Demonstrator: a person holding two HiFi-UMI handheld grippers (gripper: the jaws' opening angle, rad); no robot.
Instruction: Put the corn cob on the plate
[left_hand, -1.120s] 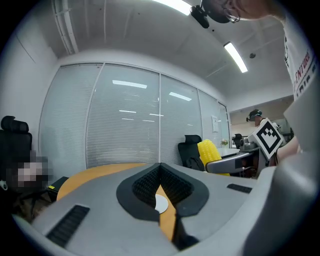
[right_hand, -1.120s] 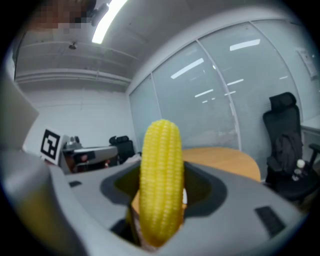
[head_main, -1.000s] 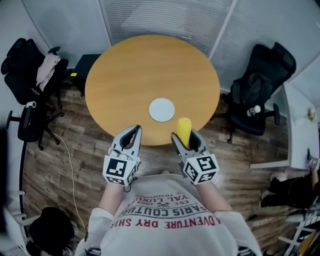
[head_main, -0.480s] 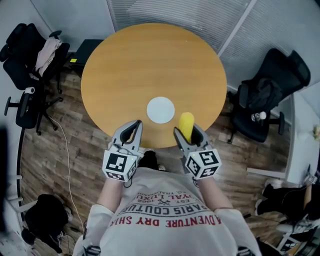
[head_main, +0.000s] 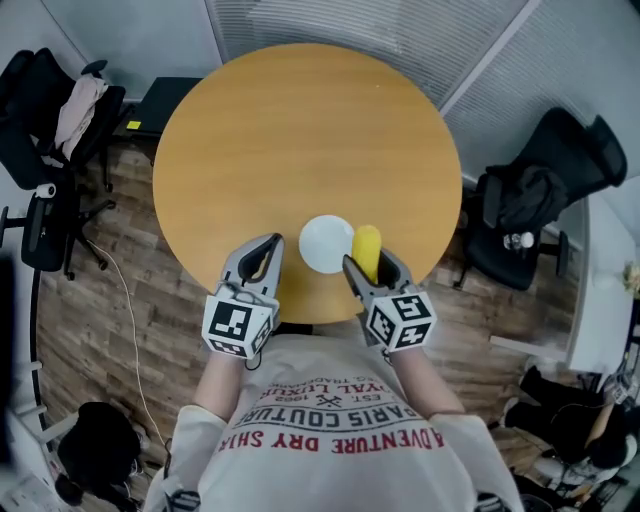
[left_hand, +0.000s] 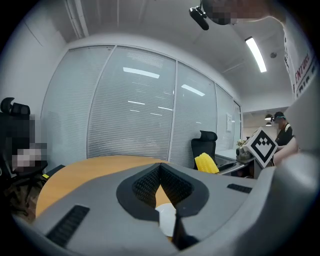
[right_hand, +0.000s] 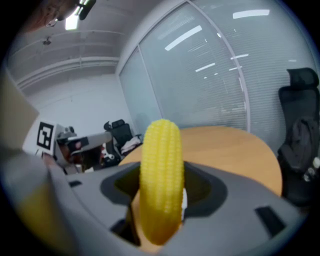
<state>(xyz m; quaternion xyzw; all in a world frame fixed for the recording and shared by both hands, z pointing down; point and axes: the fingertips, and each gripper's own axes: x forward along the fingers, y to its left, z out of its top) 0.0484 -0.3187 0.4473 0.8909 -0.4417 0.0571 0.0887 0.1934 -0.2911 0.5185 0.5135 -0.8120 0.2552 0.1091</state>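
A yellow corn cob (head_main: 367, 250) stands upright in my right gripper (head_main: 370, 268), which is shut on it; in the right gripper view the corn cob (right_hand: 160, 180) fills the jaws. The cob hangs just right of the small white plate (head_main: 326, 243) on the round wooden table (head_main: 300, 130). My left gripper (head_main: 262, 262) is shut and holds nothing, hovering at the table's near edge, left of the plate. Through its jaws a bit of the plate (left_hand: 166, 217) shows, and the cob (left_hand: 206, 163) appears to the right.
Black office chairs stand at the left (head_main: 50, 120) and right (head_main: 545, 200) of the table. A black bag (head_main: 95, 450) lies on the wood floor at lower left. Glass walls with blinds (left_hand: 130, 115) run behind the table.
Both grippers have moved forward over the table's near edge. The corn cob now hangs close beside the plate's right rim. The left gripper stays shut.
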